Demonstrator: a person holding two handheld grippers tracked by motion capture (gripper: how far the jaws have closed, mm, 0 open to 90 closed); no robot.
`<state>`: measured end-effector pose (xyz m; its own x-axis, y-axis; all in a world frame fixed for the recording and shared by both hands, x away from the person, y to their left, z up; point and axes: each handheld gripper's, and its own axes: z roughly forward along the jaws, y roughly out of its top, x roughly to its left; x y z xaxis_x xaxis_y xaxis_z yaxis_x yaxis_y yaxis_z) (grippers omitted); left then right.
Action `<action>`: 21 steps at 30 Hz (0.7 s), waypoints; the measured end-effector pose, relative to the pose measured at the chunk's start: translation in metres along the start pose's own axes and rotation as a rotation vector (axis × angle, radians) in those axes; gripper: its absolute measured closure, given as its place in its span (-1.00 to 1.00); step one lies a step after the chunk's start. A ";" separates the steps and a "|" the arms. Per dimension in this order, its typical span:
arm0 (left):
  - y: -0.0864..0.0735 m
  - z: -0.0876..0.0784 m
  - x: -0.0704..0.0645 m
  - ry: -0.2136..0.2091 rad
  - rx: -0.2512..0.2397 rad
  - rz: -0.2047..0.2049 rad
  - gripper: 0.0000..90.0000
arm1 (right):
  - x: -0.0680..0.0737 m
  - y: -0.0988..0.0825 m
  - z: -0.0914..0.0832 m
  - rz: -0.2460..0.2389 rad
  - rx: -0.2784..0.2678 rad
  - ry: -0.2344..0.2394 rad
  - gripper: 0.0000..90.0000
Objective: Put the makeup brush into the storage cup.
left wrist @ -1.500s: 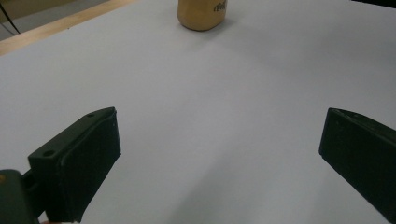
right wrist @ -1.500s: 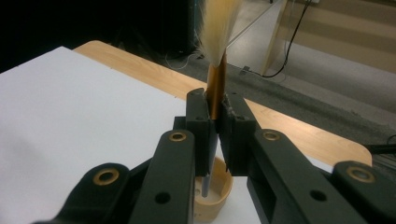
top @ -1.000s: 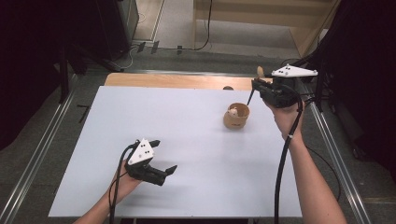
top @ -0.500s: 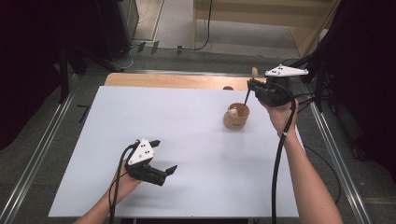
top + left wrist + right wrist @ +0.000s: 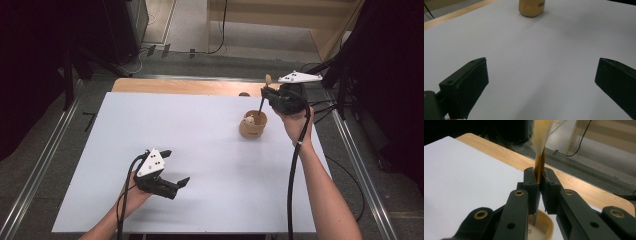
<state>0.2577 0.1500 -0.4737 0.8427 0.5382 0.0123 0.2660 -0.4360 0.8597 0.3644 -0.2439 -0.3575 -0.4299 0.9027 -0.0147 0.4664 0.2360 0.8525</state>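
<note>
High view: white rectangular table sheet (image 5: 200,150) over a light wooden tabletop (image 5: 185,86). Right gripper (image 5: 270,95) held above the far right corner, pinching a slim brush with a gold ferrule and pale bristles (image 5: 265,92); bristles up, dark handle running down into a small round tan wooden cup (image 5: 253,125) that stands on the sheet. Left gripper (image 5: 172,167) low over the near left of the sheet, well apart from the cup, jaws spread, nothing between them

Left gripper view: two black jaws wide apart over bare white sheet (image 5: 536,62); tan cup (image 5: 532,8) far ahead at top edge

Right gripper view: jaws pressed on the brush's gold ferrule (image 5: 539,167), brush upright, cup rim (image 5: 546,223) directly below
</note>
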 end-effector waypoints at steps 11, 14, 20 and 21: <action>0.000 0.000 0.000 -0.001 0.001 0.001 -1.00 | 0.001 -0.010 0.012 -0.002 0.031 0.001 0.87; 0.000 0.000 0.000 -0.002 0.003 0.002 -1.00 | 0.002 -0.012 0.014 0.003 0.036 0.000 0.87; 0.000 0.000 0.000 -0.002 0.003 0.002 -1.00 | 0.000 -0.016 0.019 0.011 0.041 -0.002 0.87; 0.000 0.000 0.000 -0.003 0.001 0.002 -1.00 | 0.000 -0.017 0.019 0.011 0.042 -0.003 0.87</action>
<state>0.2577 0.1499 -0.4738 0.8445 0.5354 0.0129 0.2647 -0.4383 0.8590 0.3715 -0.2408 -0.3816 -0.4223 0.9064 -0.0067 0.5036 0.2408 0.8297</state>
